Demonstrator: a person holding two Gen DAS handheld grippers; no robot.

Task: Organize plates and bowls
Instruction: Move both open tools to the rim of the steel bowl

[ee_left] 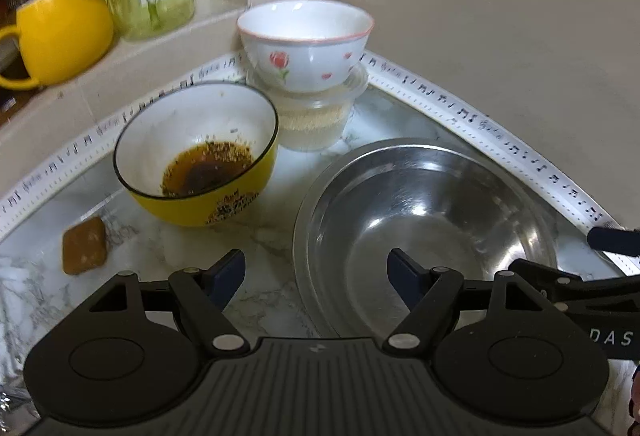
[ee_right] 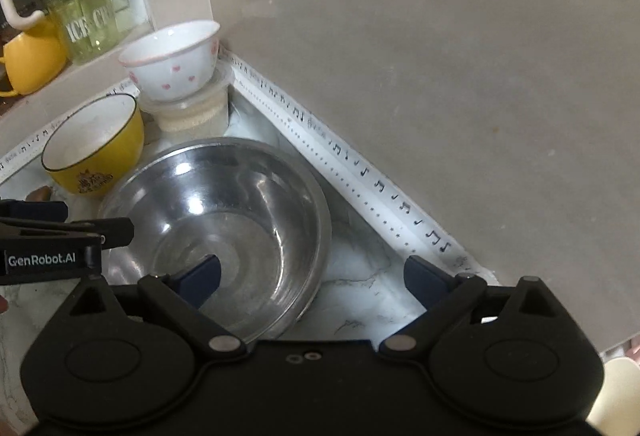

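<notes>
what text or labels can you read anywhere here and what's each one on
"GenRobot.AI": side of the left gripper.
"DAS", cut off by the frame edge: side of the right gripper.
"ICE C", rest blurred: green glass jug.
Dark print on the yellow bowl: too blurred to read.
Black marks on the white edge strip: music notes, not words.

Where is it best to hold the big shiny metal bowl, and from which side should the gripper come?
Probably grip the thin flared rim of the big shiny metal bowl on its near side, coming from above, one finger inside: it sits upright and is too wide to span.
</notes>
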